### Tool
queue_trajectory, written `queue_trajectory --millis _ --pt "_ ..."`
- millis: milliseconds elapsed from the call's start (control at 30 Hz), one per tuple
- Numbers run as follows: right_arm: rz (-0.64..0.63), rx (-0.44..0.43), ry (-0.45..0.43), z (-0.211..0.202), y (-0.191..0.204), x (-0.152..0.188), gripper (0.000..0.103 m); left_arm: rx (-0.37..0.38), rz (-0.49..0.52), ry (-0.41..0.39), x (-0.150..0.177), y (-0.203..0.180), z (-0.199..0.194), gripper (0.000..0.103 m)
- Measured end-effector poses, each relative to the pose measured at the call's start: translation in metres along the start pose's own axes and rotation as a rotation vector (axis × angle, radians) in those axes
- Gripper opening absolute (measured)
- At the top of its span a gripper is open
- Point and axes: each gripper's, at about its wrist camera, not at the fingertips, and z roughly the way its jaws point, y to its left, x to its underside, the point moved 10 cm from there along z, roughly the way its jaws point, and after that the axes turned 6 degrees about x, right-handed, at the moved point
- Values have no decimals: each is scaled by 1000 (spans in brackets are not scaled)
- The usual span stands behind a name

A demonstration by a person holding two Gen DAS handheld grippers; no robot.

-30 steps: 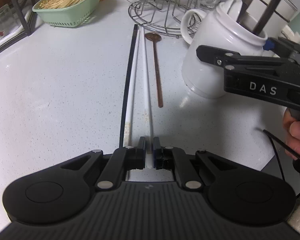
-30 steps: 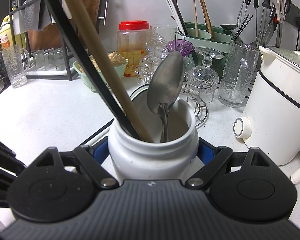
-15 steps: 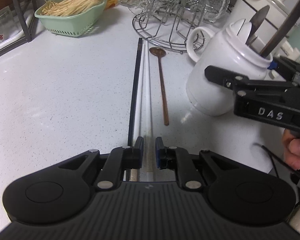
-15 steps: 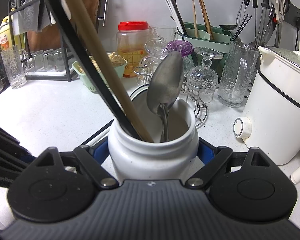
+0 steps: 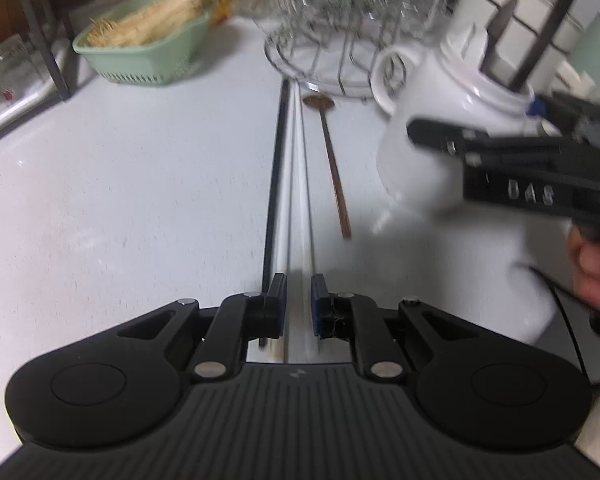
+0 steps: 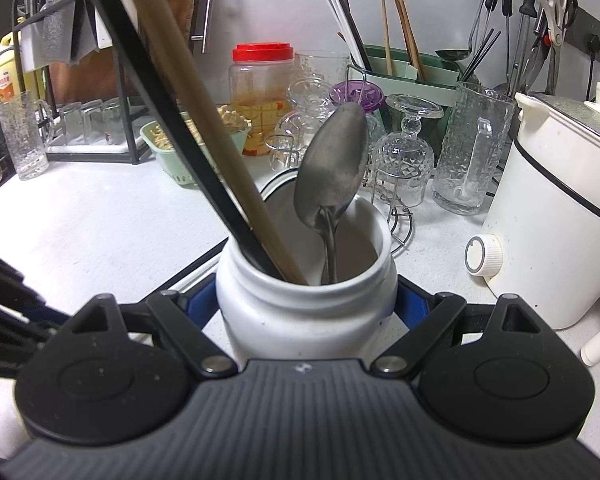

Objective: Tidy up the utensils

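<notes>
On the white speckled countertop (image 5: 140, 184), utensils lie in a row running away from the left gripper (image 5: 299, 300): one black chopstick (image 5: 275, 176), two white chopsticks (image 5: 296, 184) side by side, one slim brown wooden spoon (image 5: 334, 168) just right of them. The left gripper's jaws stand narrowly parted, straddling the near ends of the white chopsticks; whether the pads touch them cannot be told, the view being blurred.

One white ceramic jar (image 6: 306, 304), with a handle visible from the left wrist view, sits clamped at its neck between the widely spread jaws of the right gripper (image 6: 306, 300). Contents: one metal spoon (image 6: 332, 176), bowl upward; one black chopstick (image 6: 168, 120); one tan wooden stick (image 6: 204, 120), both leaning left.

Beyond: one mint-green basket (image 5: 140, 56) of pale sticks, one wire glass rack (image 5: 340, 60) with upturned glasses, one red-lidded jar (image 6: 262, 92), one glass pitcher (image 6: 472, 148), one green utensil holder (image 6: 412, 76) with chopsticks, one white electric cooker (image 6: 552, 216). Wall: pale panel, hanging ladles and scissors (image 6: 552, 0).
</notes>
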Motion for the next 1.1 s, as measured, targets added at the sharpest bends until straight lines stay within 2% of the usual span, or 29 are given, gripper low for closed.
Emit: queue_trajectory --millis 100,233,467,700,800,833,1100 --pt "5 3 1 0 0 0 91 -24 28 28 10 5 -2 14" --pt "4 7 0 0 0 0 91 -40 13 56 24 15 -3 14" --pt "3 14 6 0 0 0 91 -63 28 39 24 13 -5 12" --pt "2 10 20 1 0 0 91 -4 -16 77 35 3 -10 11" --pt "-5 1 24 -1 2 1 91 8 -39 91 47 -2 -18 10" --pt "-6 0 24 -1 3 1 91 14 -47 102 52 -5 -19 7" --pt "-2 -6 27 -2 4 2 91 48 -109 147 81 -22 -26 7"
